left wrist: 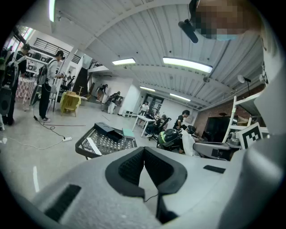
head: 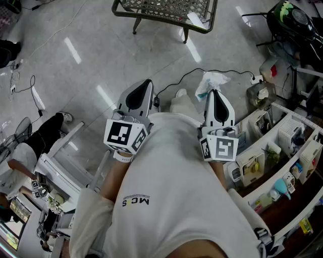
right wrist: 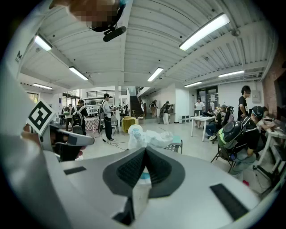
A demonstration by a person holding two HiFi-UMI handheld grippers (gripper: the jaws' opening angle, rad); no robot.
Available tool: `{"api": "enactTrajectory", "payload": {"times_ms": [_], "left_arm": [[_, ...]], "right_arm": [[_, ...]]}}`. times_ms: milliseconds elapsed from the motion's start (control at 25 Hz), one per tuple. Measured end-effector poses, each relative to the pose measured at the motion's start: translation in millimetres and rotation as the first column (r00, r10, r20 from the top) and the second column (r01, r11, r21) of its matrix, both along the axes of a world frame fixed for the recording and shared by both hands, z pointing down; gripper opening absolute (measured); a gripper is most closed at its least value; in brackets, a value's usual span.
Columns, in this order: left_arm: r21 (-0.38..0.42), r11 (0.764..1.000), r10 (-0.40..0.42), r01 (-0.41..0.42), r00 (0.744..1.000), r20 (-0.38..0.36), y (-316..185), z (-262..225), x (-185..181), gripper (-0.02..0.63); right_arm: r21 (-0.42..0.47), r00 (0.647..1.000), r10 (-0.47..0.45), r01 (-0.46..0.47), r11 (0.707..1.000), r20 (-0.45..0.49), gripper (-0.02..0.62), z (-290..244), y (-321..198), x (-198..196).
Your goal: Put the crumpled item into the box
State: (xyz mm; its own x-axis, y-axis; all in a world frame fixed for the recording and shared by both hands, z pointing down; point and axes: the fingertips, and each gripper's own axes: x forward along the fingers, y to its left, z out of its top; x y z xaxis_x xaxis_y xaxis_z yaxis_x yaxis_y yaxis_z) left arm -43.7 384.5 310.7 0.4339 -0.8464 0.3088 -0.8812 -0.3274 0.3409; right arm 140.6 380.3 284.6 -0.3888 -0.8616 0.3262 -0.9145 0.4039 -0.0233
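In the head view, holding two grippers up side by side before a white shirt (head: 171,201): the left gripper (head: 147,82) with nothing at its tips, the right gripper (head: 213,92) pinching the one crumpled item (head: 212,79), white and pale blue, with a wide stretch of grey floor (head: 101,50) running ahead to one mesh table (head: 166,6) at the top edge and crowded shelves (head: 272,151) hemming the right side. In the left gripper view, pressing both jaws tip to tip on nothing, pointing over bare floor toward the one mesh table (left wrist: 111,144). In the right gripper view, clamping both jaws tight on a fold of the crumpled item (right wrist: 147,136), its bulk bunching just beyond the tips, wide floor lying past it.
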Motion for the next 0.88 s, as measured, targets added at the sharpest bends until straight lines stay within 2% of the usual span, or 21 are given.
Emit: {"api": "enactTrajectory", "payload": {"times_ms": [200, 520, 880], "left_arm": [[0.019, 1.0, 0.017, -0.017, 1.0, 0.007, -4, -15, 53, 0.025], [0.06, 0.998, 0.024, -0.027, 0.998, 0.06, -20, -30, 134, 0.025], [0.078, 0.997, 0.005, -0.013, 0.994, 0.107, -30, -32, 198, 0.025]], "right_arm": [[0.002, 0.999, -0.03, 0.03, 1.0, 0.029, 0.017, -3, -4, 37], [0.064, 0.996, -0.044, 0.039, 0.997, 0.081, 0.017, -14, -23, 106], [0.108, 0.99, -0.084, 0.071, 0.992, 0.112, 0.017, -11, -44, 171]]}}
